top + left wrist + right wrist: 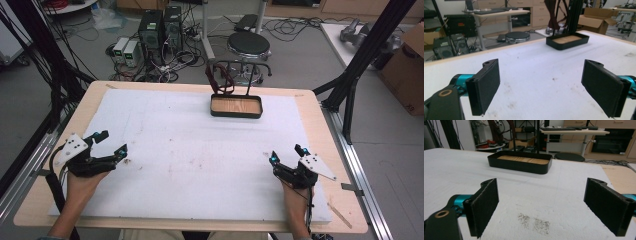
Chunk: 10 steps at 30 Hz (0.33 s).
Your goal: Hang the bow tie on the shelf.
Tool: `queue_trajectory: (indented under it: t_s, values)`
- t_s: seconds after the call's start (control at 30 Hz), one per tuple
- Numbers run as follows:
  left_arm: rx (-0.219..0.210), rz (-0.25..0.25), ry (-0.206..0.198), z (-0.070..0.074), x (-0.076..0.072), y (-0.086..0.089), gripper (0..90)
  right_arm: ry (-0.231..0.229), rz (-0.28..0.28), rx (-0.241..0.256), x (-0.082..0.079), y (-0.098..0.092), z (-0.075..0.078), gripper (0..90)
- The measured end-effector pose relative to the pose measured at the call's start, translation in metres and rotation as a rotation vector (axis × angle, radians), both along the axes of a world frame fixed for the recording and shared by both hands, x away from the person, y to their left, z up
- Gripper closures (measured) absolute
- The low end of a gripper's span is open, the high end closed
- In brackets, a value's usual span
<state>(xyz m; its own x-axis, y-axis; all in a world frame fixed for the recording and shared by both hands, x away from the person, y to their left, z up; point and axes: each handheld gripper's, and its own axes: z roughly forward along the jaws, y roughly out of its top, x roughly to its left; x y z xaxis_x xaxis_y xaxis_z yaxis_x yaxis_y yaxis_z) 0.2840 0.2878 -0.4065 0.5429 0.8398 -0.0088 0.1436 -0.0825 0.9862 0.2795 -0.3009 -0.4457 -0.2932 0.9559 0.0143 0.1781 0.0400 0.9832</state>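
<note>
Both tools agape — tray apart

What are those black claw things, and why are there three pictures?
A person sits at a table holding a squeeze tool, called a gripper, in each hand: the left gripper and the right gripper. One picture looks down from above. The other two come from small cameras riding on the grippers, so you see each one's two black jaws. Both grippers are wide open and hold nothing. On the white mat sits a black tray with a wooden bottom, at the far side. Nothing is touching it.
</note>
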Motion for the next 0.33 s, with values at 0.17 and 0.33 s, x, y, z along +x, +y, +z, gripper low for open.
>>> queue_trajectory:
  t_s: [0.17,0.33]
  values:
    - [0.005,0.015,0.045,-0.016,0.003,-0.001,15.7,-0.001,0.004,0.003,0.0,0.0,0.0,11.8]
    - [0.01,0.013,0.052,-0.016,0.003,-0.001,15.7,-0.002,0.009,0.001,0.0,0.0,0.0,11.8]
